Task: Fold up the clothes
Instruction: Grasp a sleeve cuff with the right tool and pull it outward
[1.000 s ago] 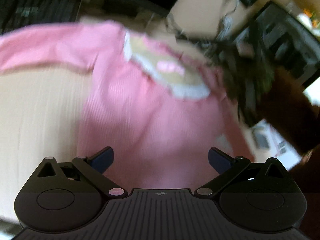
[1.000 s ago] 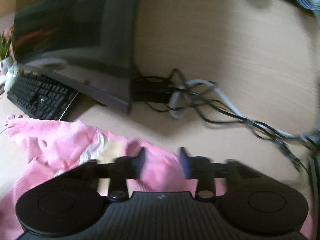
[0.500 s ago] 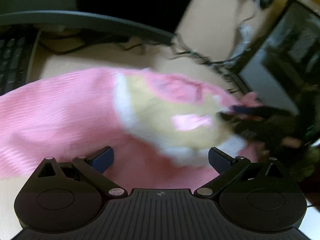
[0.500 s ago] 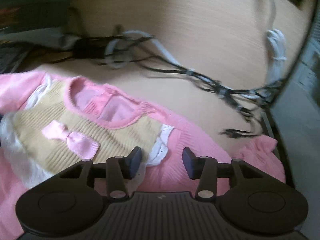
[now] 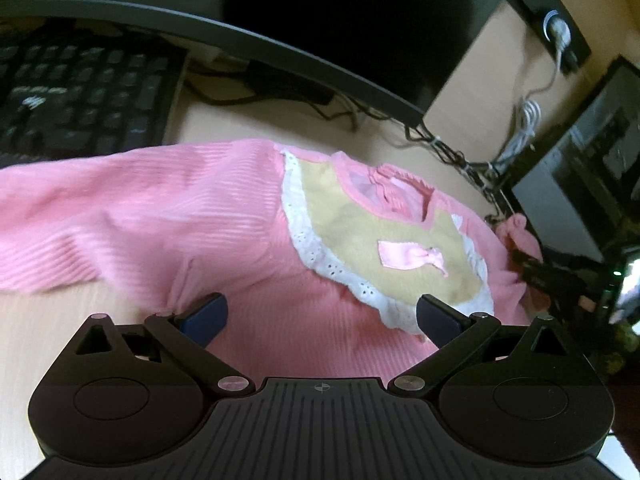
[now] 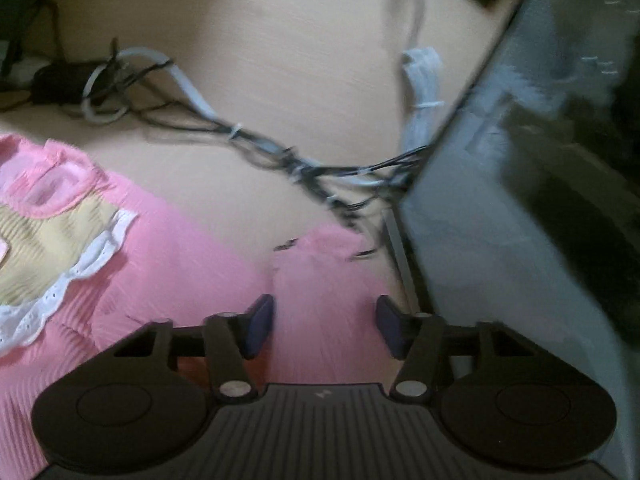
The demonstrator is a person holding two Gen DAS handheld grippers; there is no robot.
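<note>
Our right gripper point(image 6: 325, 327) now spread wider over the right sleeve point(image 6: 320, 280), our pink top point(image 5: 240, 220) now lying flatter, bib facing up

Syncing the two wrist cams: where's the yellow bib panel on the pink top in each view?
Left wrist: bib panel right of centre, between the open left gripper and the neckline.
Right wrist: bib panel at the far left edge, cut off, left of the open right gripper.
Shared landmark: the cable bundle on the desk beyond the top.
</note>
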